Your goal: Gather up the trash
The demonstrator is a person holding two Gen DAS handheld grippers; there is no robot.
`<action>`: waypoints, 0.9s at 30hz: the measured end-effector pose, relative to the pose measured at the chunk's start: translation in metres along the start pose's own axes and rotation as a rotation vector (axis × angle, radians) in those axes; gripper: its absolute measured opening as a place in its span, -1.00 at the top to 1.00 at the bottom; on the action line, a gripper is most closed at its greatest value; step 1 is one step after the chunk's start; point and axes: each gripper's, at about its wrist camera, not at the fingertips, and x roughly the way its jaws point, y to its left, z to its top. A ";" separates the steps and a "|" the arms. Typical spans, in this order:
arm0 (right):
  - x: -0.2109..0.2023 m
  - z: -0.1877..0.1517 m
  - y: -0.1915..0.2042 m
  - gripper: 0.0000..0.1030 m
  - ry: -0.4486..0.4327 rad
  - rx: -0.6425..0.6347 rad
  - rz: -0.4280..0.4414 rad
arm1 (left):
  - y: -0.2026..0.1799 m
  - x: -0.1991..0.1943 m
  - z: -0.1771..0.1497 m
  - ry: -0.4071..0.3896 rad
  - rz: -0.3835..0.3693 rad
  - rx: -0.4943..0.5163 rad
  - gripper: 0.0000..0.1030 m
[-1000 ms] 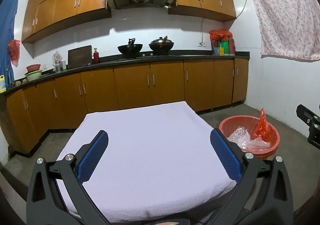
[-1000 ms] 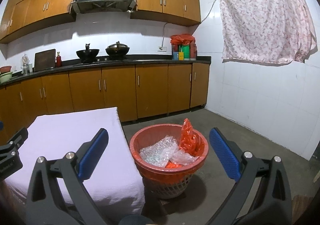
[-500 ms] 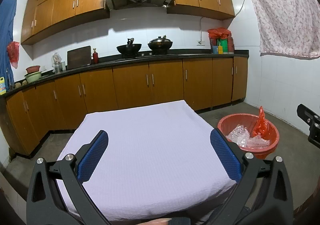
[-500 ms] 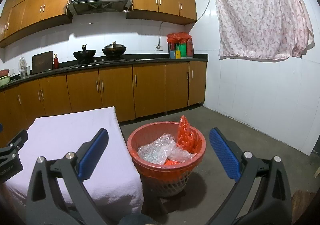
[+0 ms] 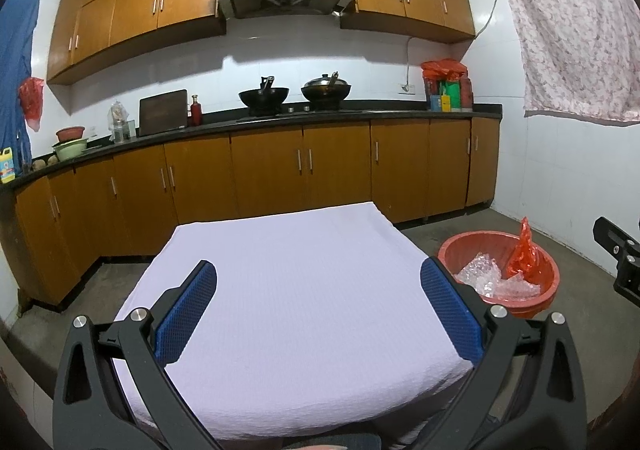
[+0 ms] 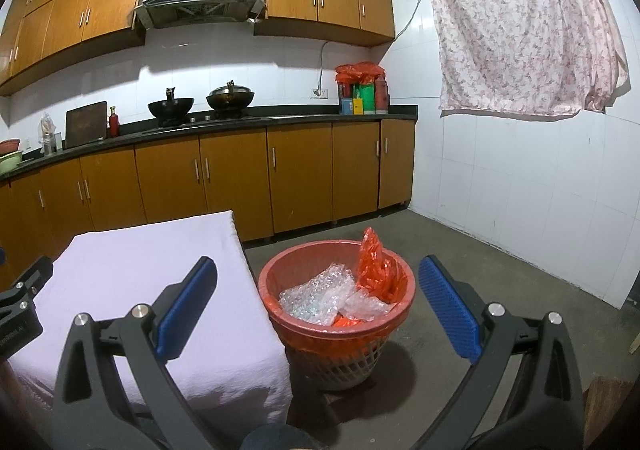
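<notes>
Left claw hangs wide open over a table covered w/ a pale lilac cloth, blue pads spread far apart, nothing between them and nothing touched. Right claw likewise gapes wide, empty, its blue pads framing a red bin that stands on the concrete floor just beside the table's right edge. One pad sits over the cloth, the other over bare floor; neither meets the bin.

Trash sits inside the bin: crumpled clear bubble wrap toward the left and centre, a red plastic bag poking up above the rim at the right. Bin has a red liner over a white lattice base. Same bin shows in the left claw's view, right of the table, w/ the black body of the right claw at the frame's far right edge.

Background: wooden kitchen cabinets along the back wall, dark countertop w/ two woks on the stove, steel hood above. A floral cloth hangs on the white tiled wall at right.
</notes>
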 end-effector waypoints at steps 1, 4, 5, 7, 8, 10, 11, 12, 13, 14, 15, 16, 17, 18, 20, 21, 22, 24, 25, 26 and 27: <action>0.000 0.000 0.000 -0.92 0.000 0.000 -0.001 | 0.000 0.000 0.000 0.001 0.000 0.001 -0.96; 0.000 0.000 0.000 -0.92 0.000 0.000 0.000 | 0.000 0.000 -0.001 0.002 -0.001 0.003 -0.96; 0.000 0.000 0.000 -0.92 0.000 0.001 0.000 | 0.001 0.000 -0.001 0.003 -0.002 0.003 -0.96; 0.000 0.000 0.000 -0.92 0.000 0.000 -0.001 | 0.001 0.000 -0.001 0.005 -0.003 0.004 -0.96; 0.000 -0.001 0.001 -0.92 0.001 0.000 -0.001 | 0.001 0.001 -0.001 0.006 -0.003 0.004 -0.96; 0.001 -0.002 0.002 -0.92 0.003 0.000 0.000 | 0.002 0.000 -0.001 0.006 -0.003 0.004 -0.96; 0.001 -0.002 0.002 -0.92 0.003 0.000 0.000 | 0.001 0.000 -0.001 0.006 -0.002 0.004 -0.96; 0.001 -0.002 0.002 -0.92 0.003 0.000 0.000 | 0.001 0.000 -0.001 0.006 -0.001 0.004 -0.96; 0.001 -0.002 0.002 -0.92 0.003 0.000 0.001 | 0.001 0.000 -0.001 0.006 -0.003 0.004 -0.96; 0.001 -0.002 0.002 -0.92 0.002 0.001 0.000 | 0.002 0.000 -0.001 0.006 -0.004 0.004 -0.96; 0.001 -0.002 0.002 -0.92 0.002 0.001 0.000 | 0.001 0.000 -0.001 0.006 -0.003 0.004 -0.96; 0.001 -0.002 0.002 -0.92 0.002 0.001 0.000 | 0.001 0.000 -0.001 0.006 -0.003 0.004 -0.96; 0.001 -0.002 0.002 -0.92 0.003 0.000 0.000 | 0.001 0.000 -0.001 0.006 -0.003 0.005 -0.96; 0.001 -0.002 0.002 -0.92 0.003 0.000 0.000 | 0.001 0.000 -0.001 0.006 -0.002 0.005 -0.96; 0.001 -0.002 0.002 -0.92 0.003 0.000 0.000 | 0.001 0.000 -0.001 0.006 -0.003 0.005 -0.96; 0.003 -0.002 0.001 -0.92 0.005 0.000 0.001 | 0.001 0.000 -0.001 0.006 -0.003 0.004 -0.96; 0.004 -0.002 0.002 -0.92 0.005 0.001 0.002 | 0.001 0.000 -0.001 0.006 -0.004 0.004 -0.96; 0.003 -0.002 0.002 -0.92 0.005 0.000 0.002 | 0.001 0.001 -0.001 0.006 -0.005 0.005 -0.96; 0.003 -0.002 0.002 -0.92 0.004 0.000 0.002 | 0.001 0.001 0.000 0.006 -0.005 0.005 -0.96; 0.003 -0.002 0.002 -0.92 0.004 0.000 0.001 | 0.002 0.001 0.000 0.006 -0.007 0.005 -0.96; 0.003 -0.002 0.002 -0.92 0.004 0.000 0.001 | 0.001 0.001 0.000 0.007 -0.007 0.004 -0.96</action>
